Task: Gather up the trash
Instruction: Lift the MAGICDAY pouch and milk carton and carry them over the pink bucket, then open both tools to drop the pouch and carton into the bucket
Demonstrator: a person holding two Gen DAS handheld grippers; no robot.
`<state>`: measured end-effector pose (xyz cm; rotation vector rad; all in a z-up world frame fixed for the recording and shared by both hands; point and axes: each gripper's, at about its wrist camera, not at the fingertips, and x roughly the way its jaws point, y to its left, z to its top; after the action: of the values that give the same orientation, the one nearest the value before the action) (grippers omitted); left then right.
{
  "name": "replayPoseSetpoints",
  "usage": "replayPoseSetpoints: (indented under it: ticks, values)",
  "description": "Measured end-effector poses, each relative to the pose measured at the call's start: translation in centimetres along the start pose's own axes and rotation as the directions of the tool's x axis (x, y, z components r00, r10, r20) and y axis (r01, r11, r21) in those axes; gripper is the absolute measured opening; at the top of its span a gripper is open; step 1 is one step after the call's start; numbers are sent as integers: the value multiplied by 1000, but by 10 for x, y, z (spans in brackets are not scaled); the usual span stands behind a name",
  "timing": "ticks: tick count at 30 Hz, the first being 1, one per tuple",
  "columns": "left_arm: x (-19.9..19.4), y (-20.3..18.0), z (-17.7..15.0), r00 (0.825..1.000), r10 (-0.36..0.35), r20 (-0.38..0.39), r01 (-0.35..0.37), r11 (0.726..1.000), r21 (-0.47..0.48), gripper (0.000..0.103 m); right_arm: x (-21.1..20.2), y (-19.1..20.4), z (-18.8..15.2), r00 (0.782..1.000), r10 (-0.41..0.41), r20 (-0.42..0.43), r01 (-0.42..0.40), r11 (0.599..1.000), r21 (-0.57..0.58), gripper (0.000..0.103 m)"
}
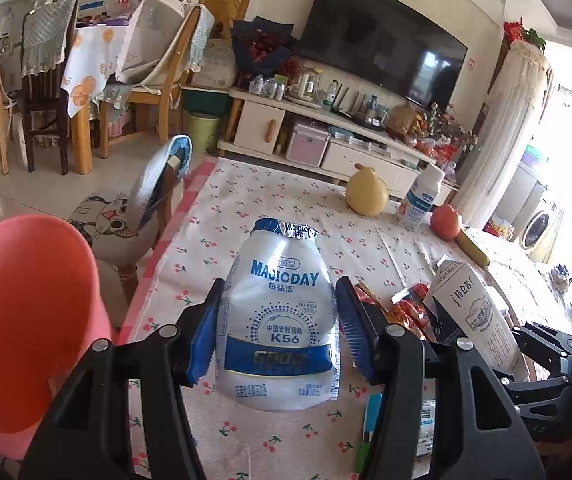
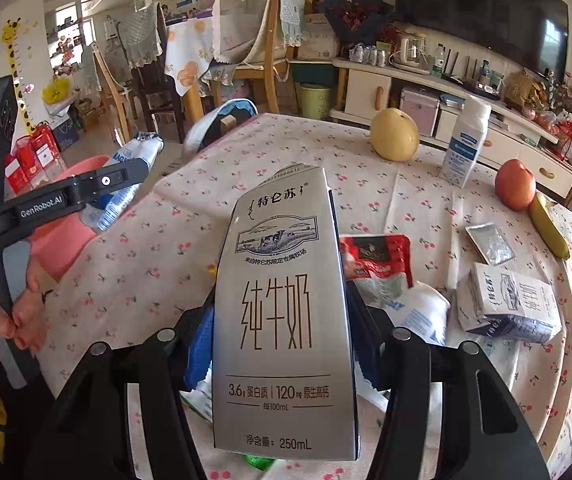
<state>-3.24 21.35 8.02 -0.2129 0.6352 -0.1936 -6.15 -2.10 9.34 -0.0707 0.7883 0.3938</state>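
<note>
My left gripper is shut on a white Magicday yogurt bottle with a foil lid, held above the table beside a pink bin. My right gripper is shut on a grey 250 mL milk carton, held upright over the table. The carton also shows in the left wrist view, and the bottle with the left gripper in the right wrist view. On the table lie a red snack wrapper, a crushed milk carton, a silver foil sachet and a white pouch.
A cherry-print tablecloth covers the table. At its far side are a yellow pomelo, an upright white bottle, an apple and a banana. A chair stands at the table's left edge.
</note>
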Motion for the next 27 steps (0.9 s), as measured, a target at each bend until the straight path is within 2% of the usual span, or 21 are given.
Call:
replayPoseSetpoints:
  ticks: [5,9,12,17,20,25,26,27]
  values:
    - [-19,31,11,995,76,71,-71,995,-65,57,2,47,33,997,79,24,-78,995,-54,59]
    - [-34,67,16,980,160,116,-140,976,-170,57,10,88,62,988,150,34,-145,984,-103,59]
    - [-44,97,18,963,240,124,-205,948,-243,57,21,119,80,979,202,28,-196,971,-140,59]
    - [-55,144,16,927,364,94,-306,875,-374,57,43,172,105,966,258,11,-251,947,-201,59]
    - [-58,162,15,910,410,69,-344,836,-428,57,61,199,114,958,285,-9,-280,933,-225,59]
    - [-59,184,12,895,444,30,-379,795,-474,57,91,227,121,945,322,-54,-325,918,-228,59]
    - [-59,188,13,894,447,22,-383,791,-477,58,96,231,121,943,328,-63,-334,915,-229,60]
    - [-58,191,14,882,471,5,-411,776,-478,67,99,230,121,943,327,-61,-332,916,-224,60]
